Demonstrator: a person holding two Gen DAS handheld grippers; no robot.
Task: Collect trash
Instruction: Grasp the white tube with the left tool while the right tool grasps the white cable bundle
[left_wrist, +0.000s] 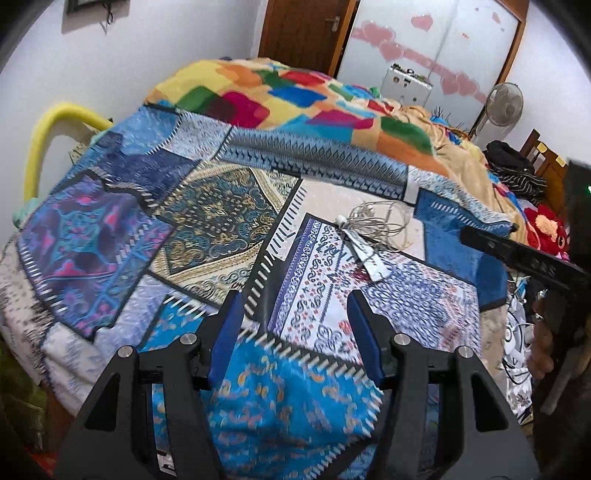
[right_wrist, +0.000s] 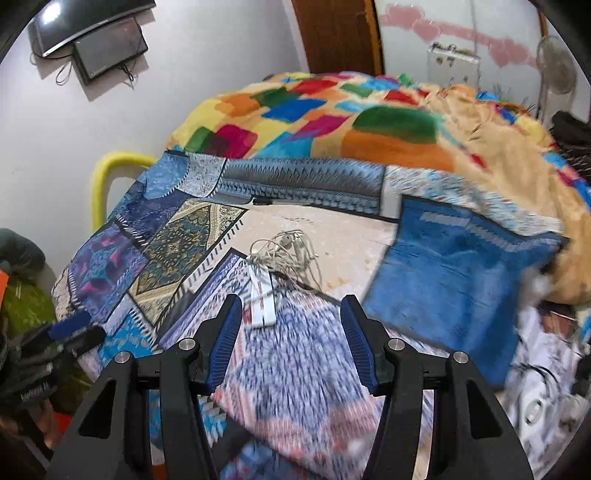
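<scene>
Left wrist view: left gripper (left_wrist: 295, 314) spread, nothing between its jaws, above the patchwork bedspread (left_wrist: 207, 221); a white wrapper (left_wrist: 369, 254) and tangled white cable (left_wrist: 380, 218) lie mid-bed, ahead of it; right gripper (left_wrist: 517, 254) enters at right. Right wrist view: right gripper (right_wrist: 291, 321) spread, empty; wrapper (right_wrist: 263, 299) just beyond its left finger, cable (right_wrist: 288, 247) touching its far end.

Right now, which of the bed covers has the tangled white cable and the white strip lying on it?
The blue patchwork bedspread nearest the grippers: the tangled white cable and white strip lie on it. The multicoloured block blanket behind carries neither.
</scene>
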